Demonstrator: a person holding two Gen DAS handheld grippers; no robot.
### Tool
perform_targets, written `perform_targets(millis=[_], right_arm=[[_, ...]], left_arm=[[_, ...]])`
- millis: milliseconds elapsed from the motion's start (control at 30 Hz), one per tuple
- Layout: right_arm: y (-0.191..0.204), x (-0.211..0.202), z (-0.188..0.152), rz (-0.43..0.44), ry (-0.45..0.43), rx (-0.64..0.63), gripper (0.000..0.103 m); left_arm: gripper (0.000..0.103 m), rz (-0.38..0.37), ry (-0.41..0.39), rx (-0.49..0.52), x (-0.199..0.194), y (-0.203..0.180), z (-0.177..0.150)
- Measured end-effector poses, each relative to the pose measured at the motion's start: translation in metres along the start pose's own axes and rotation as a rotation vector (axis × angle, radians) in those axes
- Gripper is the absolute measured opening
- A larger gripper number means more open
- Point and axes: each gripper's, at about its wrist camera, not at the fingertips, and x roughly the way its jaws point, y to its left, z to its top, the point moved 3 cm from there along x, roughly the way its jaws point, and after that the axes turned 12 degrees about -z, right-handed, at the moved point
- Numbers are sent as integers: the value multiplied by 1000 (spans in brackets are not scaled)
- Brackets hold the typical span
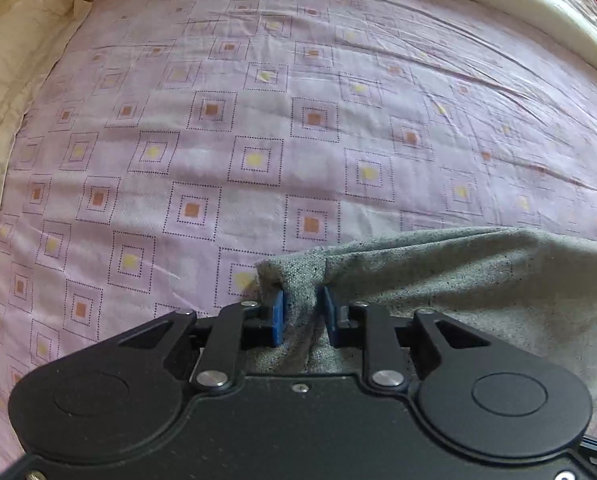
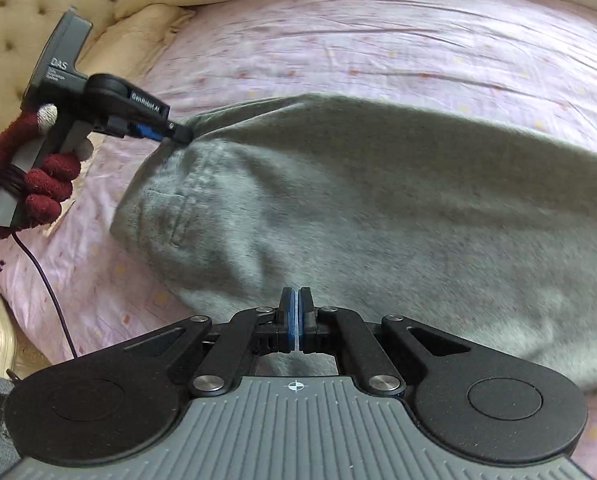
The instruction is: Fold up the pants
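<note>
Bed (image 1: 258,120): one pants (image 2: 338,208), two hand-held grippers (image 1: 303,312).

- The pants (image 2: 338,208) lie on the bedsheet (image 2: 378,40), filling the middle and right of the right wrist view.
- A tufted headboard (image 2: 14,12) stands upper left, behind a pillow (image 2: 146,28).

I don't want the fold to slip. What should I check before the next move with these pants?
1. Left claw holds the pants: ok, the corner fabric is bunched between its pads.
2. Right claw holds cloth: cannot tell. Its jaws are shut over the pants, with no fabric visible between them.
3. Pants lie flat: not ok, they peak towards the left claw.
4. Bedsheet ahead is free: ok.
5. Cable is clear of the pants: ok.
</note>
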Motion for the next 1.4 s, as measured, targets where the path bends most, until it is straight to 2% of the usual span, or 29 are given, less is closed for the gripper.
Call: perform_targets(millis=[67,100,200,267,300,367,433,533,633,667,733,767,800,833,900,967,1033,1067,1133,1267,1367,1400], right_arm=[[-9,-1,-4,-36,2,24,3],[-13,0,-9,-56,17,41,3],[-26,18,-30,-114,114,51,3],[-28,31,-47,-149,211,22,3],[-28,29,-55,-133,222,18,3],[-28,14,-59,-108,182,23,3],[-34,-4,-56,-114,96,65,3],[-51,-12,-41,-186,-25,172,5],[-70,2,-27,-269,-57,244,5],[-79,8,-27,-292,-45,266,6],[-89,20,-38,-347,17,255,6],[-90,23,-46,-347,37,240,6],[-91,18,-53,-335,9,230,6],[-91,15,-58,-331,23,218,6],[-93,10,-68,-307,75,223,6],[-100,-7,-71,-293,23,252,7],[-111,-27,-67,-325,-104,277,10],[-120,-34,-63,-352,-154,292,14],[-146,-36,-52,-408,-206,335,35],[-200,-18,-44,-477,-167,393,35],[-224,-1,-60,-499,-63,361,35],[-220,-5,-71,-479,-99,311,35]], left_arm=[[47,33,-9,24,-6,-1,2],[51,77,-17,46,-9,-1,2],[49,322,-45,126,-17,4,2],[45,390,-66,113,-29,9,2],[45,382,-94,90,-40,8,-1],[45,315,-132,58,-57,-3,-9],[45,242,-141,78,-65,-28,-22],[48,147,-102,171,-48,-77,-42],[50,69,-16,241,-17,-118,-67],[51,62,12,268,-7,-129,-79],[52,93,79,322,12,-139,-101],[52,136,119,351,21,-140,-114],[53,171,122,378,24,-140,-122],[55,182,114,394,22,-141,-127],[54,187,158,380,19,-141,-129],[50,142,128,357,6,-148,-124],[52,118,54,371,-6,-166,-120],[53,100,35,369,-8,-177,-118],[53,59,14,362,-2,-197,-114],[55,-32,68,303,27,-227,-121],[55,-13,198,268,54,-223,-144],[56,-2,186,283,53,-223,-151]])
